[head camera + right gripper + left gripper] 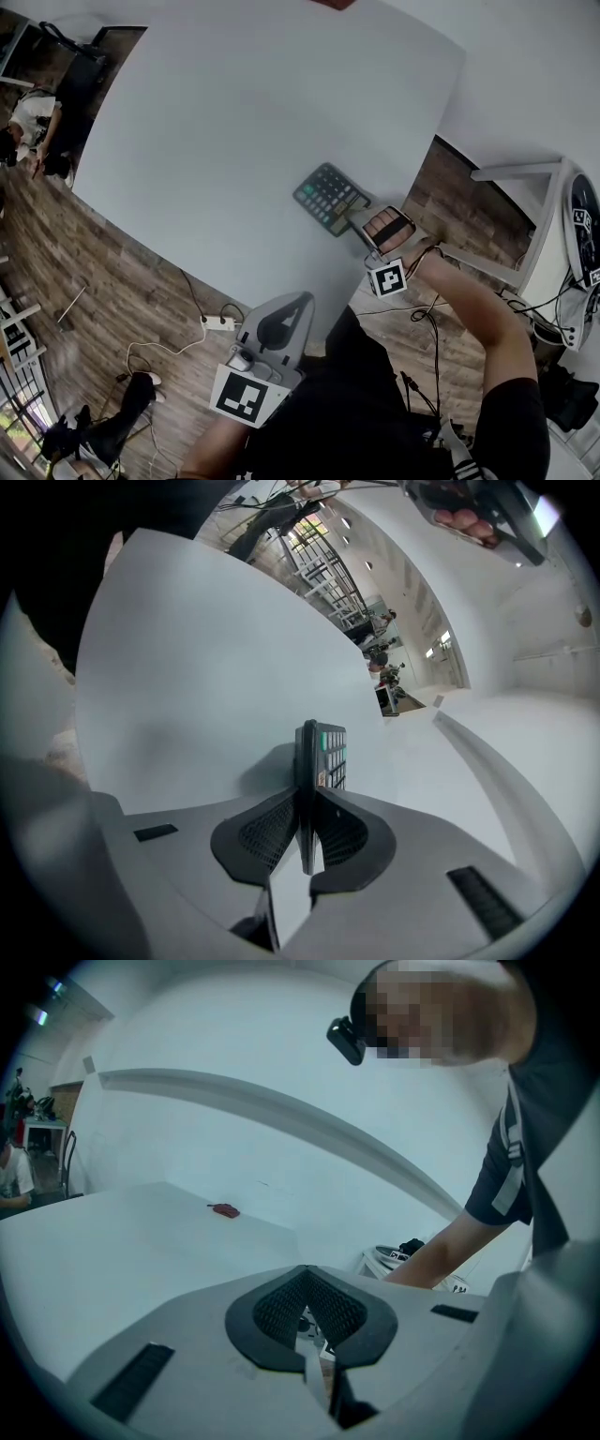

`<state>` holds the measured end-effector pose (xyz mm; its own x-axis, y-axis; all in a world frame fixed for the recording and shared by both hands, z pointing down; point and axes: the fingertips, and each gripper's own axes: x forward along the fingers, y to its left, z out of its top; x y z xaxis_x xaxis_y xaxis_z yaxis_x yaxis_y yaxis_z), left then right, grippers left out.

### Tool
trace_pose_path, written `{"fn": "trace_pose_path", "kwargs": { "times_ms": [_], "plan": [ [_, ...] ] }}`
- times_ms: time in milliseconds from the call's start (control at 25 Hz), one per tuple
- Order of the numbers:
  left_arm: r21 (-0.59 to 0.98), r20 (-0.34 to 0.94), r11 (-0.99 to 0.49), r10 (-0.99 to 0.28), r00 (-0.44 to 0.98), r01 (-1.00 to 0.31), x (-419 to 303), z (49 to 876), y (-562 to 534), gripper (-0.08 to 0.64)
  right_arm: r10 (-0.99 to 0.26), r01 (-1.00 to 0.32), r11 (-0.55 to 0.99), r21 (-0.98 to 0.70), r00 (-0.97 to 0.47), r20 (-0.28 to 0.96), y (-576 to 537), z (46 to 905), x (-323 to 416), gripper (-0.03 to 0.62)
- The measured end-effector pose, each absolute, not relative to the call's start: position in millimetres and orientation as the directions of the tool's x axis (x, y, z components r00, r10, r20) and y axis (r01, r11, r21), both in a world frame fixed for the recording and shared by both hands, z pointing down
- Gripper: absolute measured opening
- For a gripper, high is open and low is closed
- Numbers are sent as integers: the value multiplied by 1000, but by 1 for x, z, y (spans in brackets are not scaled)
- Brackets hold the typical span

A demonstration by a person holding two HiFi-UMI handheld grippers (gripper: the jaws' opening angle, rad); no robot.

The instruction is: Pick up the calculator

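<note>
Right arm (473,314) stretched forward — right tool (361,217) clamps calculator (328,195).

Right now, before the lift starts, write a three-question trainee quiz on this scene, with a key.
1. True or false: the right hand-held gripper is clamped on the dark rectangular calculator with grey and green keys.
2. Pick one: what is between the jaws of the left hand-held gripper? A. nothing. B. the calculator. C. a cable.
3. Short answer: what colour is the small object lying far across the white table in the left gripper view?

Key: 1 true; 2 A; 3 red.
</note>
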<state>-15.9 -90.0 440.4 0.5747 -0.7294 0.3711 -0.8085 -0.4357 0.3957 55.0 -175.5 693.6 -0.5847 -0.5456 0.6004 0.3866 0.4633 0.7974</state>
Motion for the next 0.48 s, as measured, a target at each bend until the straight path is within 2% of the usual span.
{"fn": "trace_pose_path", "kwargs": {
  "times_ms": [480],
  "plan": [
    [355,291,-496,-747,598,-793,-37,416,-79,5,-651,202,552,809,-501,570,-173,611,37,55]
  ]
}}
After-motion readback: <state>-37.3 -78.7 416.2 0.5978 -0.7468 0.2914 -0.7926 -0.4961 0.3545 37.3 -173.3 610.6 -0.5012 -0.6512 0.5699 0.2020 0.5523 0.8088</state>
